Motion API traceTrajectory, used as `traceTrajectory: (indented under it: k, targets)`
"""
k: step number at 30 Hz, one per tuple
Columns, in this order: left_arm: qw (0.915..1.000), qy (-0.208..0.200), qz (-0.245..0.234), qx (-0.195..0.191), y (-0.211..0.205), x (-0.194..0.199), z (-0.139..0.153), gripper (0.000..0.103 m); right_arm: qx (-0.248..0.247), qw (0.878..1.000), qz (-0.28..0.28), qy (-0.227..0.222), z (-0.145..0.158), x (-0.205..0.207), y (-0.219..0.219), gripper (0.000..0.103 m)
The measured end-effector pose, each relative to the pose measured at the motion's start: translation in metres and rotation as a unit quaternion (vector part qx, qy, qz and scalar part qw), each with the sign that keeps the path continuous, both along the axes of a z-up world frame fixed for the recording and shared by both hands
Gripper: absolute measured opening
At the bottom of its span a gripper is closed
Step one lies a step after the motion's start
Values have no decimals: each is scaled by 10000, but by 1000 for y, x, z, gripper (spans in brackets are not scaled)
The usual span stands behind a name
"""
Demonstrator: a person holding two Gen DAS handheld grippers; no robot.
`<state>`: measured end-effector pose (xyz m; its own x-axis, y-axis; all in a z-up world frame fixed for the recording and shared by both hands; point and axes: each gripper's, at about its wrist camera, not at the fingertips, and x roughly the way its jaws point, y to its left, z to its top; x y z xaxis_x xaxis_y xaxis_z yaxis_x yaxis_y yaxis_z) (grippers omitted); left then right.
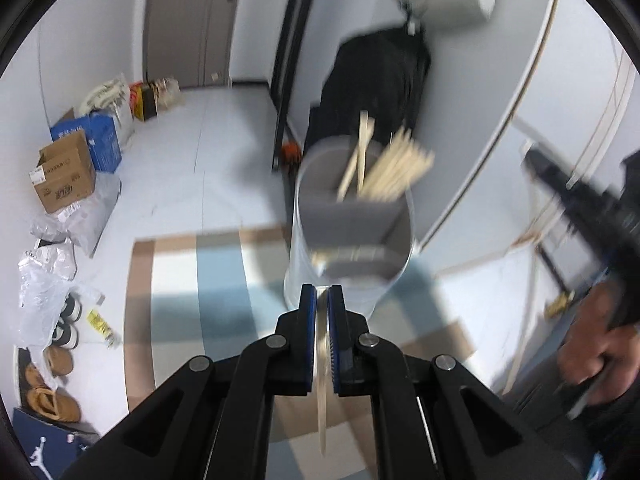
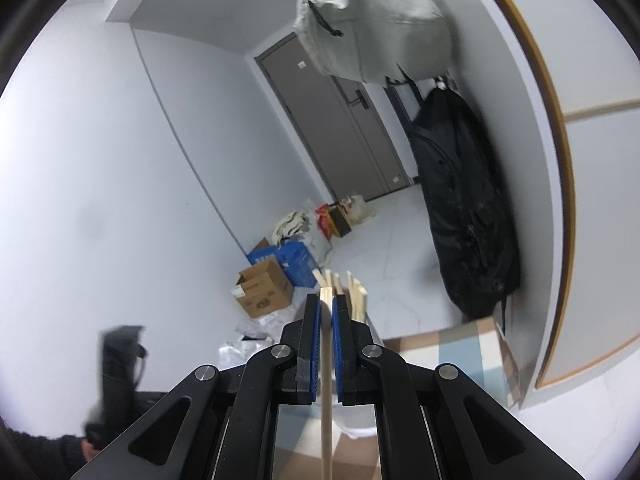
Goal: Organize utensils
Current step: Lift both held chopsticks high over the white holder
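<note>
Both wrist views look forward along their jaws, sharing the grey door [image 2: 320, 120].

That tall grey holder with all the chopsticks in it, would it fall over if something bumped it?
Probably fairly easily. The holder looks tall and narrow, and its chopsticks lean to one side, well above the rim. It seems like light plastic, so a nudge near the top might tip it.
</note>
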<state>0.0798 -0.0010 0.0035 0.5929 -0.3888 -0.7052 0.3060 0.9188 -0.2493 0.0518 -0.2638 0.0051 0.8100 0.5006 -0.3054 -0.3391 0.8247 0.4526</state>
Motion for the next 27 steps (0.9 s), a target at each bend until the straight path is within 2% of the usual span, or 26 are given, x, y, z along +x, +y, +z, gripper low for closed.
traceTrajectory:
  k: [4,12,18,21,27]
  targets:
    - [9989,-308,53,-337,-16,1,2,2,-49,9998,51,-183,15,10,10,5]
    - [9980,-381,6,-503,-1,9,-5,2,-35,9989,119,-447,37,22,22,5]
    - [9972,-610,68,-422,-1,5,21,2,7,9987,98,-502,47,35,23,5]
    - [9962,-671,88,-541,3,7,33,2,-8,9981,75,-615,56,40,23,5]
    - [9935,-999,5,-542,-2,14,60,2,13,9962,3,-873,75,56,27,5]
